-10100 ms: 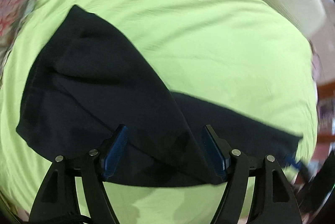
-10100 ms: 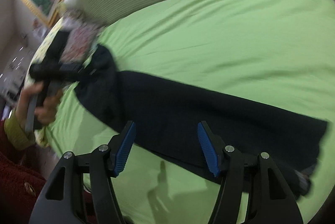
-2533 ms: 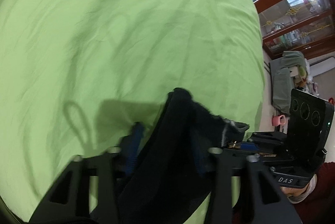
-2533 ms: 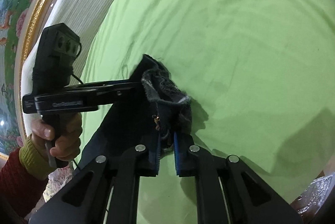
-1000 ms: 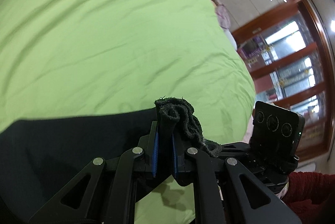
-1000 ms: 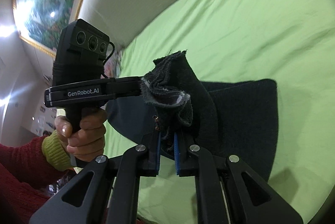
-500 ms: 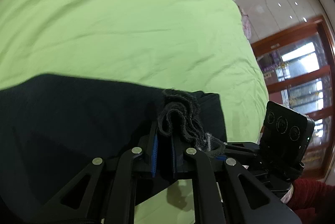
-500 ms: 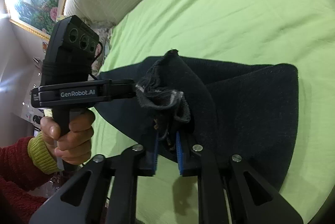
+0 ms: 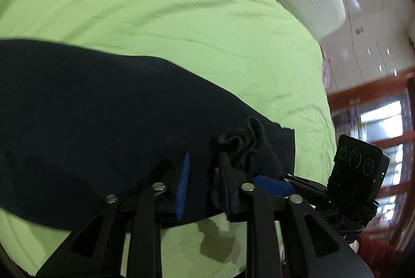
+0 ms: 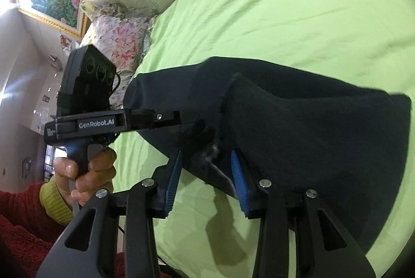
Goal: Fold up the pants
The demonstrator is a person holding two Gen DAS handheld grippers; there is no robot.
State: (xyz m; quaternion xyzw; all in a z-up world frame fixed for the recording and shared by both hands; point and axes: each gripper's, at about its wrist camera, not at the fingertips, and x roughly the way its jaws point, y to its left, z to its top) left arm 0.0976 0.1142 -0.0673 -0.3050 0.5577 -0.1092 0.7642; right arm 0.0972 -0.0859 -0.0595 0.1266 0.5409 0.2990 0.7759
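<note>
Pants lie folded on bedsheet; both grippers' fingers parted, gripping nothing.

A bed with a wrinkled lime-green sheet carries dark folded pants, spread flat just ahead of the left tool. A floral pillow lies far left of the right tool, by the headboard.

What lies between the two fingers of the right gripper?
Dark pants fabric, its bunched edge loose in the open gap of the right gripper, shown in the right wrist view.
</note>
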